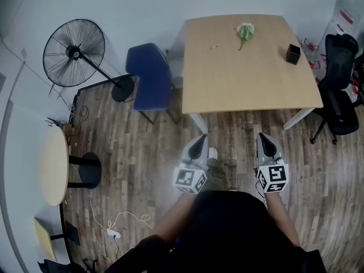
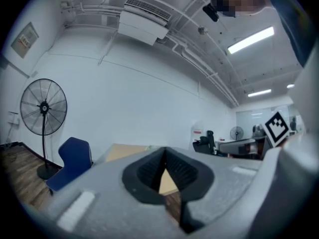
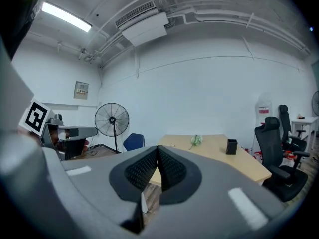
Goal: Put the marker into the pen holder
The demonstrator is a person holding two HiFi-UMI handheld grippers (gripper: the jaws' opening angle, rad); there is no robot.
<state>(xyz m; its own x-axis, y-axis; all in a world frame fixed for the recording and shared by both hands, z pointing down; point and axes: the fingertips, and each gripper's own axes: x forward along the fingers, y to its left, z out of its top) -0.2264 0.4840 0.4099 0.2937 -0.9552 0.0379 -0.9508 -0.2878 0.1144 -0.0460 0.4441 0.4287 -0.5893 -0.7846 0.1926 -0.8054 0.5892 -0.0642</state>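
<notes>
Marker (image 1: 213,48) tiny on table (image 1: 250,90), long axis roughly left-right, tip unclear.

- Small thin object (image 1: 213,47) on the tabletop (image 1: 250,78): too small to identify.
- Pen holder (image 1: 293,54): inside too dark to see.
- Black office chair (image 1: 340,84): cut by the head view's right edge.

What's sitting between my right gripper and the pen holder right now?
Nothing blocks it. In the head view, beyond the right gripper comes wood floor, then the table, bare up to the black pen holder.
</notes>
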